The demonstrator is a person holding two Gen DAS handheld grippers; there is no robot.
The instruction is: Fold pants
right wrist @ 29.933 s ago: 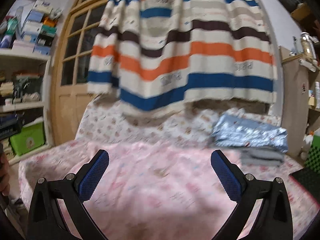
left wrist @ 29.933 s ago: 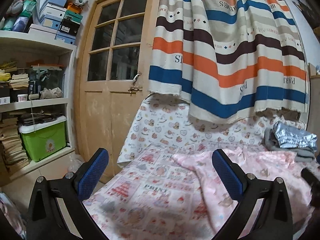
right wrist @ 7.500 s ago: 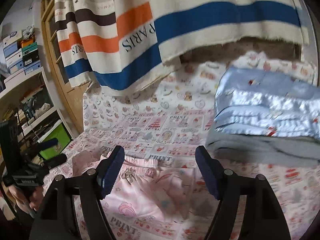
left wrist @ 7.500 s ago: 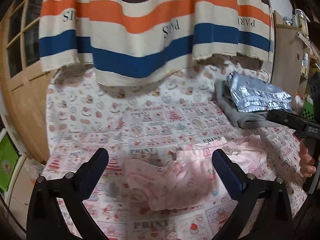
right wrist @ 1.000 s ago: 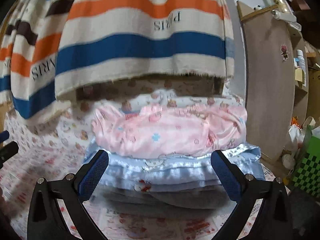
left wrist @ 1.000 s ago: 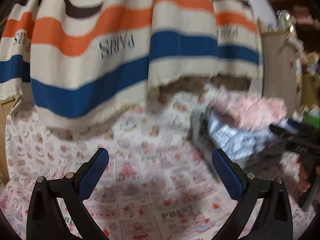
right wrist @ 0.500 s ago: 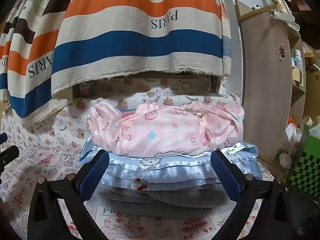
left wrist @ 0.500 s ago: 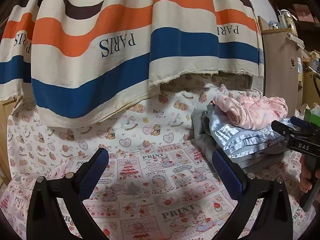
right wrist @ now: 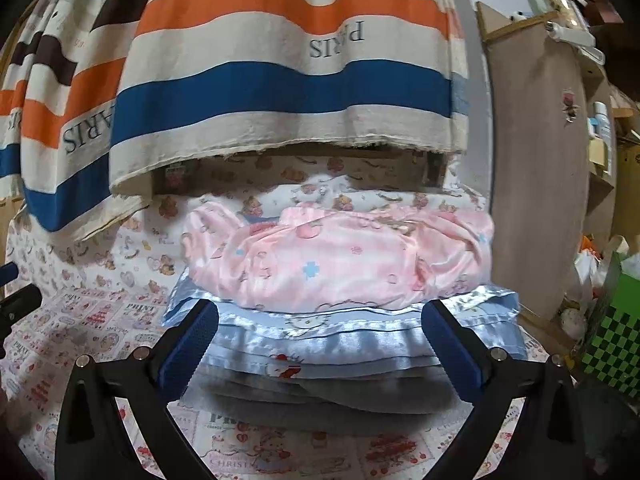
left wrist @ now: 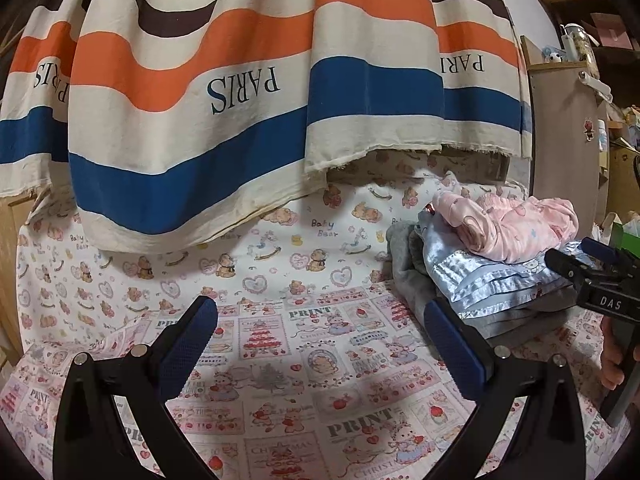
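Folded pink pants [right wrist: 340, 260] lie atop a stack: pale blue satin garment [right wrist: 344, 336] beneath, grey garment [right wrist: 320, 396] at the bottom, on the printed bed sheet [left wrist: 280, 360]. Right gripper [right wrist: 318, 344] faces the stack, fingers wide, holding nothing. Left gripper [left wrist: 320, 344] hovers over bare sheet, fingers wide, empty. A striped curtain [left wrist: 240, 100] hangs behind.

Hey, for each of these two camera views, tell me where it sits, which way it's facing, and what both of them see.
Left wrist: rides the left gripper, faces across the printed bedsheet toward the striped curtain; its open jaws, the right gripper and a hand show.
Right wrist: rides the right gripper, faces the clothes pile closely; open jaws show.
Shared: pink pants atop the blue satin garment, the curtain, the bedsheet.
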